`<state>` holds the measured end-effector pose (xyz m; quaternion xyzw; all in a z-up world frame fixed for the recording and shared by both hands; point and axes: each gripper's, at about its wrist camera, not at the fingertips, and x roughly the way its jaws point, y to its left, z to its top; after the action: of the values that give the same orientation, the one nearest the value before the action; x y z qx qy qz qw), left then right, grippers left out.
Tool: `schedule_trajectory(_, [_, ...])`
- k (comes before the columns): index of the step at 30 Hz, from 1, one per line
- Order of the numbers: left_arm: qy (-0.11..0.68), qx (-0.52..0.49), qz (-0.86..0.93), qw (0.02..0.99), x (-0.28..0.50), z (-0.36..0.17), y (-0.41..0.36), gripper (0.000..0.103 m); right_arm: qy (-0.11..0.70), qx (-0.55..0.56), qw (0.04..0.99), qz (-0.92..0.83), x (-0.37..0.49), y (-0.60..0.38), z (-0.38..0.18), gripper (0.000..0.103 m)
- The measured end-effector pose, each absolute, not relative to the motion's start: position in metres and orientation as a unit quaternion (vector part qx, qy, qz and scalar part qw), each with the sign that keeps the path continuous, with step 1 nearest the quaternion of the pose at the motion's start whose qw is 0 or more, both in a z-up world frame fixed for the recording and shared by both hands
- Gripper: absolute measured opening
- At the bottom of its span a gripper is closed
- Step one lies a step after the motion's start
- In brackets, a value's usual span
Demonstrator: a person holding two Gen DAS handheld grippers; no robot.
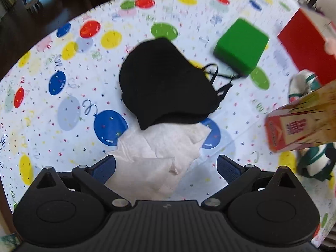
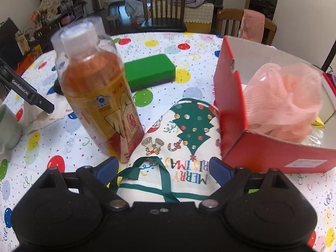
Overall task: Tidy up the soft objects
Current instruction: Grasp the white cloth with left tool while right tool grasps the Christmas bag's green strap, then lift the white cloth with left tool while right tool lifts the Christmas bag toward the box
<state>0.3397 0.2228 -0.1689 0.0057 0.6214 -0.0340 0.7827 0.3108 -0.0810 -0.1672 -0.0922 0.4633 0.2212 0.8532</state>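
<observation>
We see both grippers spread wide and holding nothing — the left gripper point(image 1: 166, 166) hangs over a crumpled white cloth point(image 1: 159, 157), the right gripper point(image 2: 162, 168) over a Christmas cloth bag point(image 2: 184, 147) with a green ribbon loop between its fingers. Past the white cloth lies a black cap point(image 1: 166, 79), far right of it a green sponge point(image 1: 241, 46); an orange-liquid bottle point(image 2: 98, 88) stands left of the bag, and a red box point(image 2: 252, 147) on the right holds a pink mesh puff point(image 2: 285, 103). The bag reads "MERRY CHRISTMAS" upside down — the bottle label is too blurred to read.
</observation>
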Motion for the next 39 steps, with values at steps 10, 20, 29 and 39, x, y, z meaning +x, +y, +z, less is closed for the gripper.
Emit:
schedule_trajectory(10, [0.652,0.029,0.004,0.758,0.354,-0.201,0.218,0.102,0.481,-0.125,0.839,0.222,0.312,-0.062,-0.19,0.091])
schedule_trajectory(20, [0.637,-0.012,0.023,0.77,0.346,-0.202,0.238,0.074,0.492,-0.114,0.832,0.23,0.314,-0.059,-0.19,0.065])
schedule_trajectory(29, [0.615,-0.065,0.056,0.784,0.335,-0.191,0.269,0.027,0.486,-0.106,0.838,0.227,0.309,-0.059,-0.183,0.001])
schedule_trajectory(39, [0.584,-0.109,0.066,0.802,0.328,-0.176,0.271,0.015,0.437,-0.082,0.865,0.232,0.289,-0.082,-0.151,0.0])
